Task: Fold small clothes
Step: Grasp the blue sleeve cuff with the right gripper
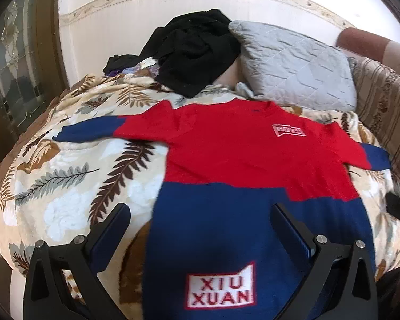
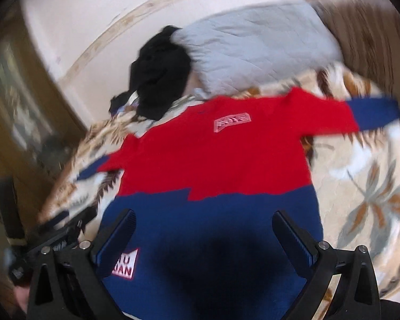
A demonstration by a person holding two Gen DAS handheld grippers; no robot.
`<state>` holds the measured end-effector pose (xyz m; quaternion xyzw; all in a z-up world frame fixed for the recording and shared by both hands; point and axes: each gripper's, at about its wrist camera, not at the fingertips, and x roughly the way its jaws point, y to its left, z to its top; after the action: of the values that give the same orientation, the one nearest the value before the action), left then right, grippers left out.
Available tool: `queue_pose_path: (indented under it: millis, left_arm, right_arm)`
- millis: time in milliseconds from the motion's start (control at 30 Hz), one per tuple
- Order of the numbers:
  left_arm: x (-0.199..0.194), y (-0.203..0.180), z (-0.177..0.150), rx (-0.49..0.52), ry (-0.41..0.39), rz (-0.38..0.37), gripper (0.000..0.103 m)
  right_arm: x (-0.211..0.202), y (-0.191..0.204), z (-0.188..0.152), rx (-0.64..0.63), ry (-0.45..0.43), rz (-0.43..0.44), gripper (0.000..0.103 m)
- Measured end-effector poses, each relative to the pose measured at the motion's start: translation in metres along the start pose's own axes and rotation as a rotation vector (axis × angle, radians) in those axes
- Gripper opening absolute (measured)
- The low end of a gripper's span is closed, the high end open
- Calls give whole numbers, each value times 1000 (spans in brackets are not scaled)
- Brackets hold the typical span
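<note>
A small red and navy sweater point(image 1: 237, 160) lies flat, face up, on a leaf-patterned blanket, sleeves spread to both sides. Its navy hem carries a white "XIU XUAN" patch point(image 1: 220, 289). My left gripper point(image 1: 200, 213) hovers open over the hem's left part, one finger over the blanket, the other over the navy cloth. In the right wrist view the same sweater point(image 2: 213, 157) is blurred; my right gripper point(image 2: 204, 221) stands open above the navy hem with nothing between its fingers. The other gripper point(image 2: 58, 229) shows at the lower left there.
A pile of black clothes point(image 1: 194, 53) lies at the head of the bed beside a grey quilted pillow point(image 1: 293, 64). The leaf blanket point(image 1: 66, 176) covers the bed. A wooden door point(image 1: 13, 53) is on the left, a striped headboard cushion point(image 1: 381, 106) on the right.
</note>
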<state>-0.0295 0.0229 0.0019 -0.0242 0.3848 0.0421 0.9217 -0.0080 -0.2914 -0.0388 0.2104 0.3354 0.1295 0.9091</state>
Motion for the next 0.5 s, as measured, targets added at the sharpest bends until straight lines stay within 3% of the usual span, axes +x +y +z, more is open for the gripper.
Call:
queue_pose_path:
  millis: [100, 267, 400, 500]
  left_arm:
    - [15, 15, -1, -30, 18, 17, 103]
    - [41, 32, -6, -44, 47, 65, 103]
    - [62, 45, -9, -61, 71, 92, 103]
    - [70, 49, -11, -66, 73, 94, 103]
  right_arm:
    - [2, -69, 31, 190, -44, 32, 103]
    - [10, -218, 89, 520, -164, -30, 103]
    - [33, -300, 123, 669, -173, -91, 94]
    - [47, -327, 138, 711, -171, -126, 89]
